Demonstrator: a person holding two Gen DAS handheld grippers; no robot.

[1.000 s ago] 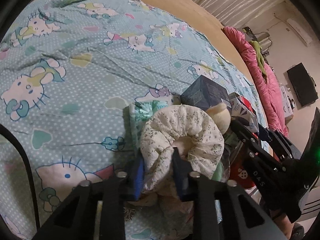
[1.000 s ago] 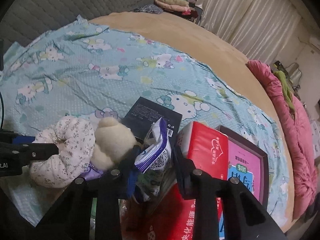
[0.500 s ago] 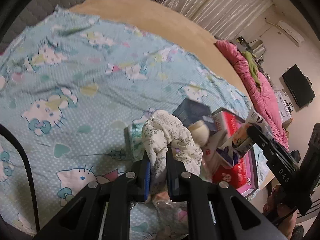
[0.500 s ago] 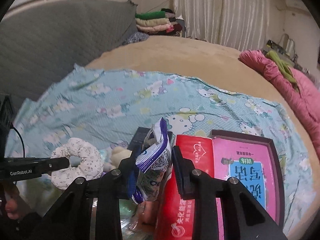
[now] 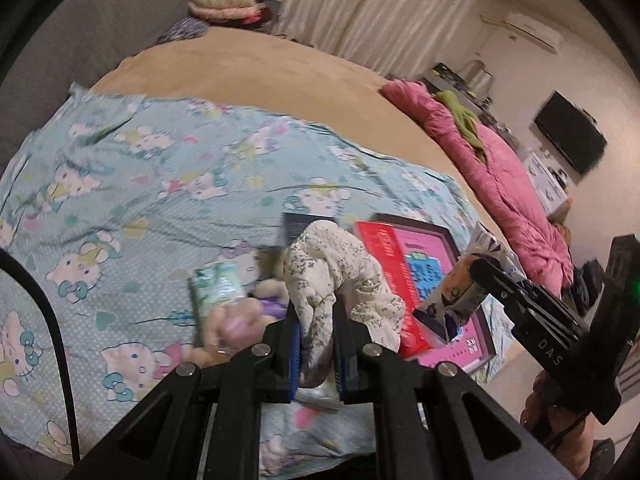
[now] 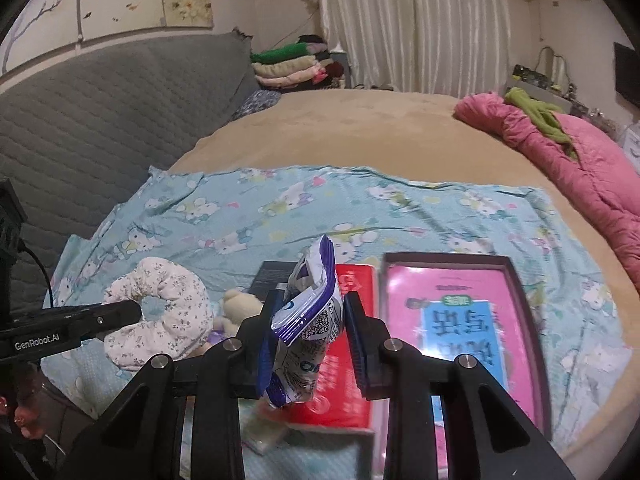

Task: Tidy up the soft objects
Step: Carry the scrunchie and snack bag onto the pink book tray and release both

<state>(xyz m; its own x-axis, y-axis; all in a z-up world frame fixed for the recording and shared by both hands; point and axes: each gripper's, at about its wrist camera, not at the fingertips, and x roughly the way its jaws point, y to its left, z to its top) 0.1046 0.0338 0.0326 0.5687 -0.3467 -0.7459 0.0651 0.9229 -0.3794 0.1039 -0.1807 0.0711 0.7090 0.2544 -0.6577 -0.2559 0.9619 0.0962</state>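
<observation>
Left gripper: jaws pinching floral scrunchie, lifted for sorting | right gripper: jaws clamping snack packet, raised clear of clutter

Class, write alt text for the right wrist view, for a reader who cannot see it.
The right gripper pinches a crinkly white-and-purple snack packet above a pale blue cartoon-cat bedsheet. On the left, the left gripper holds up a white floral fabric ring; a red box and pink book lie below.
</observation>
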